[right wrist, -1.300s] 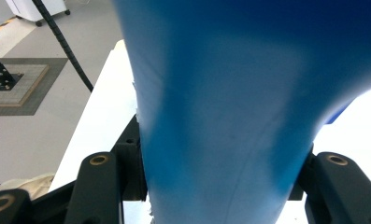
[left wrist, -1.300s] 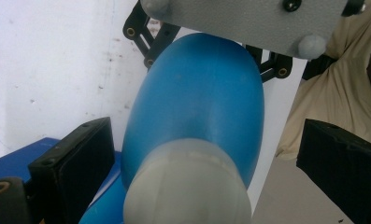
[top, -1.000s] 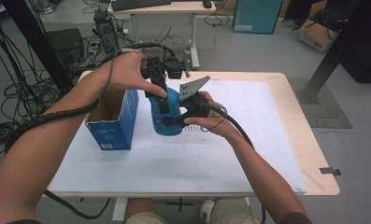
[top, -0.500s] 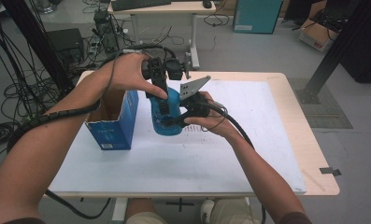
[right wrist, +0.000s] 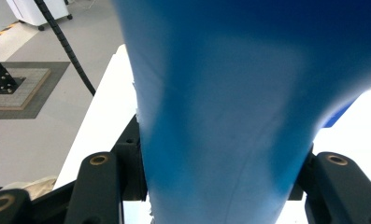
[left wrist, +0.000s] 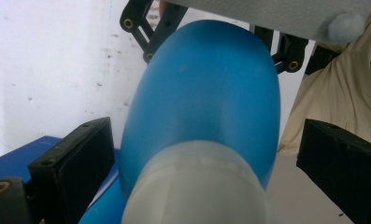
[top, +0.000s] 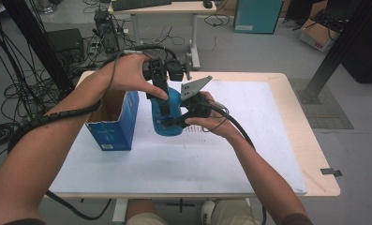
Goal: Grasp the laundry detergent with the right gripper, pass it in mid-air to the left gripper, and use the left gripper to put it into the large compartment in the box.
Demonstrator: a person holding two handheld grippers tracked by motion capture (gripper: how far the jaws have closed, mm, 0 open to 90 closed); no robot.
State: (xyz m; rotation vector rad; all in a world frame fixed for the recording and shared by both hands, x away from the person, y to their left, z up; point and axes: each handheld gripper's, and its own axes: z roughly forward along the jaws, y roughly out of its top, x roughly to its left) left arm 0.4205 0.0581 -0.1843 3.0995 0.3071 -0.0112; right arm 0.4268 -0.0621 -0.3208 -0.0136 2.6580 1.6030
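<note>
A blue bottle [top: 168, 119] with a pale translucent cap [left wrist: 197, 186] is held just above the white table top [top: 230, 159]. My right gripper [top: 175, 123] comes in from the right and is shut on the bottle's lower body [right wrist: 220, 116], its jaws pressing both sides. My left gripper [top: 162, 99] reaches down from above over the bottle's top. Its jaws stand either side of the cap and shoulder [left wrist: 202, 102] with a gap on each side, so it is open.
An open blue cardboard box [top: 114, 123] stands on the table just left of the bottle. Cables trail from both grippers. Desks, cables and boxes stand on the floor beyond the table's far edge.
</note>
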